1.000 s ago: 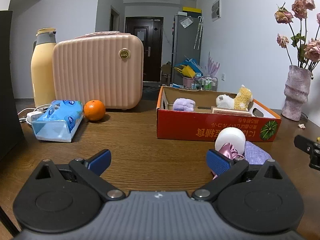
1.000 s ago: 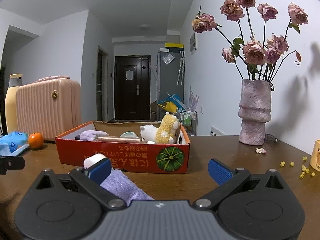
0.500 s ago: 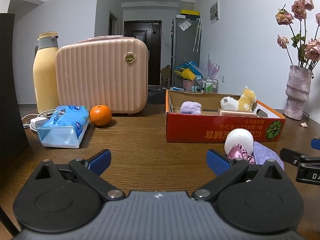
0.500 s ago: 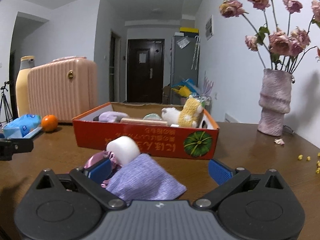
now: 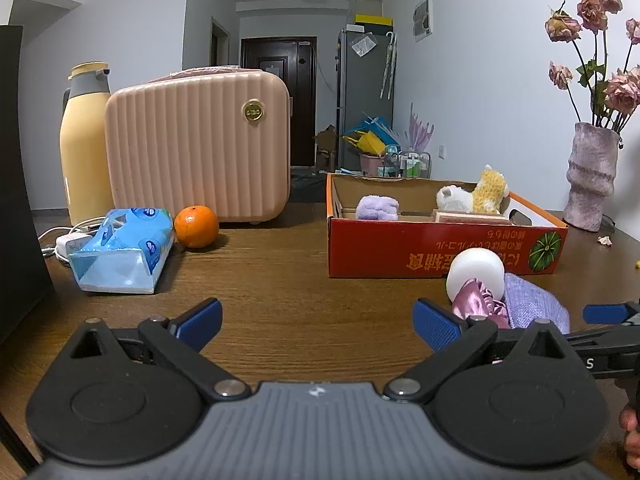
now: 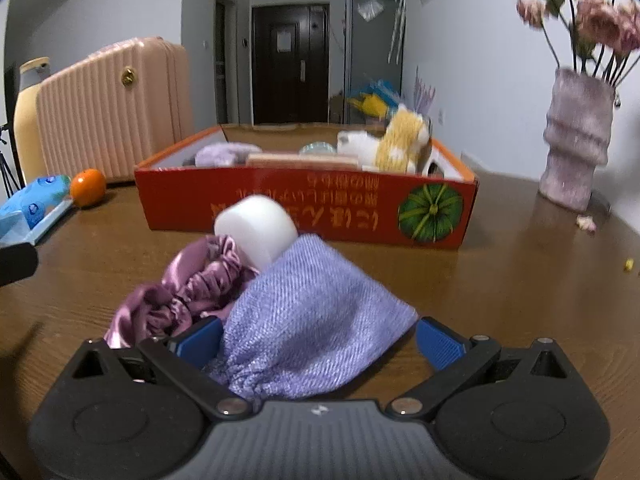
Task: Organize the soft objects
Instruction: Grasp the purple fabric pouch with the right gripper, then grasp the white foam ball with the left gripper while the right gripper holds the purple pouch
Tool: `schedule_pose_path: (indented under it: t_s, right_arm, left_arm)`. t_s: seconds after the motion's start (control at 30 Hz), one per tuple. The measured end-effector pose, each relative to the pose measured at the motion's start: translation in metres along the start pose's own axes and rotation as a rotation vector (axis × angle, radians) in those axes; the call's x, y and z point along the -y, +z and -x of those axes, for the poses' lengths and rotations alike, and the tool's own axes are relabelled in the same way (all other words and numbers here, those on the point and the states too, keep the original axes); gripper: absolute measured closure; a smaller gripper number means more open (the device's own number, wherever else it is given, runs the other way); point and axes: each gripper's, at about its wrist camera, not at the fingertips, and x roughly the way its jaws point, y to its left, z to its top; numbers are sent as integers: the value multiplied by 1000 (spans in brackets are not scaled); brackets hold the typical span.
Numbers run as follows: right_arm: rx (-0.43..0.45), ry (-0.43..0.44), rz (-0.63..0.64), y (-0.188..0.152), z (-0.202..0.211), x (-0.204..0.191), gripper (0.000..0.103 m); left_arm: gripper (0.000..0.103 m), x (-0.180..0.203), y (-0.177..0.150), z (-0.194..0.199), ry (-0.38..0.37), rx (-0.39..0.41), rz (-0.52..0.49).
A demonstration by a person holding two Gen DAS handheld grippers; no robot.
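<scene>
The lavender knitted cloth pouch (image 6: 316, 312) lies on the brown wooden surface (image 6: 500, 280) in the lower middle of the right wrist view, its near end sitting in the gap of the right tool (image 6: 318, 338), whose blue-padded fingers (image 6: 438, 344) are spread wide on either side of it and not pressing it. Touching the pouch on its left is a crumpled pink satin scrunchie (image 6: 184, 292), and a white foam cylinder (image 6: 256, 230) rests against both, just behind them. Beyond these, in the centre of the frame, stands a shallow red cardboard box with a pumpkin print (image 6: 308, 210); inside it are a small lilac plush piece (image 6: 220, 154) toward the left, and a white plush toy (image 6: 358, 144) and a yellow knitted plush toy (image 6: 402, 142) toward the right.

In the left wrist view the left tool (image 5: 318, 318) fills the bottom of the frame, spread wide with nothing between its fingers, over bare wood. The same pouch (image 5: 532, 302), scrunchie (image 5: 476, 300) and foam cylinder (image 5: 476, 270) sit at the lower right, just in front of the red box (image 5: 400, 248), with the right tool's blue tip (image 5: 606, 314) beside them at the right edge. At the left of the frame lie a blue pack of tissues (image 5: 124, 250) and an orange (image 5: 196, 226), the two close together, in front of a ribbed pink hard-shell case (image 5: 196, 146) and a tall yellow flask (image 5: 84, 144). A mottled pink vase with dried roses (image 5: 592, 178) stands at the far right.
</scene>
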Motion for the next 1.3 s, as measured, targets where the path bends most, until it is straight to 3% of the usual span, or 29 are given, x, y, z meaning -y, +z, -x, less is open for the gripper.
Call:
schedule_pose_path:
  t_s: [0.2, 0.33, 0.5, 0.57, 0.67, 0.77, 1.3]
  right_arm:
    - [-78, 7, -39, -1, -11, 6, 1]
    - [-76, 13, -36, -2, -10, 6, 4]
    - [-53, 23, -26, -2, -6, 5, 25]
    - [-40, 42, -28, -2, -3, 6, 48]
    - [-25, 57, -36, -2, 0, 8, 61]
    - [-4, 75, -48, -1, 4, 11, 67]
    - [113, 92, -51, 2, 25, 27, 72]
  left_arm:
    - [0, 0, -1, -1, -1, -4, -3]
    - [0, 0, -1, -1, 0, -6, -4]
    - [0, 1, -2, -1, 3, -8, -8]
    - [0, 1, -2, -1, 1, -7, -11]
    - [0, 3, -3, -1, 3, -3, -19]
    - [0, 5, -4, -2, 2, -4, -26]
    - [0, 25, -7, 0, -14, 2, -44]
